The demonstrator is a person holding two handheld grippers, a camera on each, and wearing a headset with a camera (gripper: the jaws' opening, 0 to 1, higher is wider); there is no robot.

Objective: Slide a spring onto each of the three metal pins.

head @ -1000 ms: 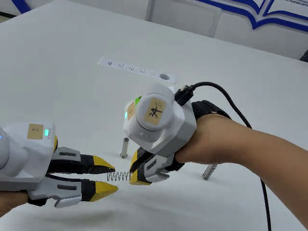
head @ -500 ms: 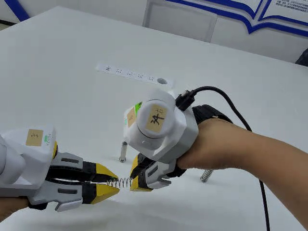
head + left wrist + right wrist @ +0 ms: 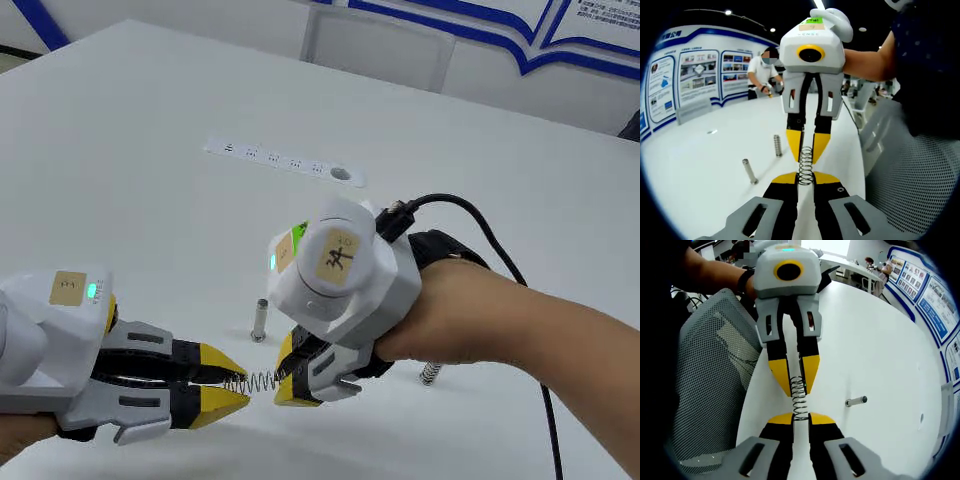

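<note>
A small coil spring hangs level between my two grippers, just above the white table. My right gripper is shut on its right end. My left gripper has its yellow jaws closed onto the left end. In the left gripper view the spring runs from my own left gripper up to the right gripper. A bare metal pin stands upright just behind the spring. A second pin with a spring on it stands to the right, partly hidden under the forearm.
A white power strip lies further back on the table. A black cable trails from the right gripper across the arm. A grey mesh chair stands at the table's near edge. A person is far off.
The left gripper's jaws, wide open a second ago, have moved in around the spring's free end and closed on it. The right gripper has kept its hold.
</note>
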